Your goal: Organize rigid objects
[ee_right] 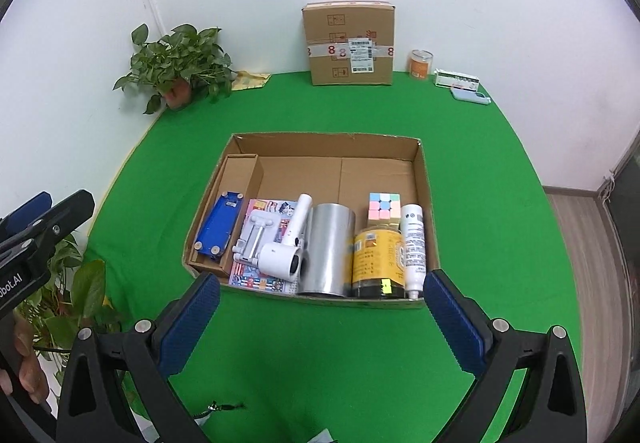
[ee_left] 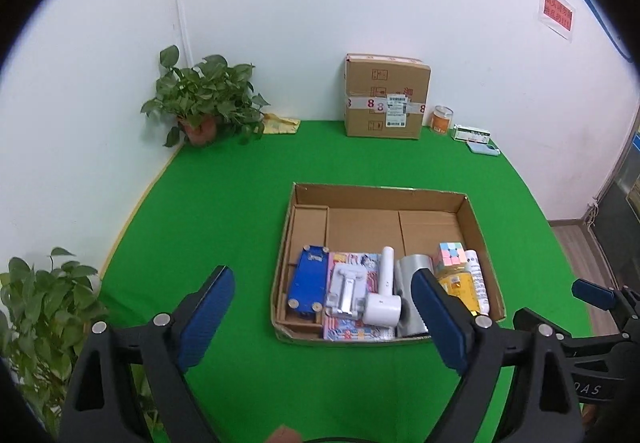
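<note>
The tape across the sealed box (ee_right: 349, 43) carries red figures "8", twice at its left and once at its right end; its white shipping label has a barcode too small to read. The left gripper (ee_right: 38, 239) body shows "bot.AI" in white, cut off at the edge. The right gripper (ee_left: 592, 303) body shows "OAS". The red wall sign (ee_left: 557, 11) has characters too blurred to read.
</note>
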{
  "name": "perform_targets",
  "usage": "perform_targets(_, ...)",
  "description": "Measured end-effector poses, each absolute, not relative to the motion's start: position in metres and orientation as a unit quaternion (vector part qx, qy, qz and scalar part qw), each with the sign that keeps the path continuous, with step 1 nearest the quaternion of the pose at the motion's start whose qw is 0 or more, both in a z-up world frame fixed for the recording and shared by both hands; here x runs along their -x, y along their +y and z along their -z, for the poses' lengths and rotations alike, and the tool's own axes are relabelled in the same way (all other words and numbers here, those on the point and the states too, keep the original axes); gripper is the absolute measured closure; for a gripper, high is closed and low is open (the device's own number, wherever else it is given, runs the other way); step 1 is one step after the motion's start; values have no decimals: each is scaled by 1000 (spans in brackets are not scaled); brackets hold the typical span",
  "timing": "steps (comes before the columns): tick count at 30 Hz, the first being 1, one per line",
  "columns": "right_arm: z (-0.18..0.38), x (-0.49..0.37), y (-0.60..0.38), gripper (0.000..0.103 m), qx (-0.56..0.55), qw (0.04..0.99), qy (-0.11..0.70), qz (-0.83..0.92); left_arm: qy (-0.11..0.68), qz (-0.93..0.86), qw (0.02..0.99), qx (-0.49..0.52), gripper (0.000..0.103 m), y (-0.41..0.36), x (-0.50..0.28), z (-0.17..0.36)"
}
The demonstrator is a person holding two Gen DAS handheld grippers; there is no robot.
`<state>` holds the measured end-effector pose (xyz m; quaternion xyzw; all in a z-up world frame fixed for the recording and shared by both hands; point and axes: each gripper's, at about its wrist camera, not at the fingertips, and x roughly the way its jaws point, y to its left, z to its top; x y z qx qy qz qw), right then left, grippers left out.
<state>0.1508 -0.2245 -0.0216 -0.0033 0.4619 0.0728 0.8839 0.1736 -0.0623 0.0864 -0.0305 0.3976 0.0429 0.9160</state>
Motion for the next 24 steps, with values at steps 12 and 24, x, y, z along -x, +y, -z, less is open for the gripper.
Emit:
perform_targets(12,23,-142,-229,1,12,886,457,-79,406,-45,912,25,12,-75,-161,-80)
perform_targets(24,22,-160,-222,1,33,885,459,-65,407,-30,913,23,12,-78,-176,-77)
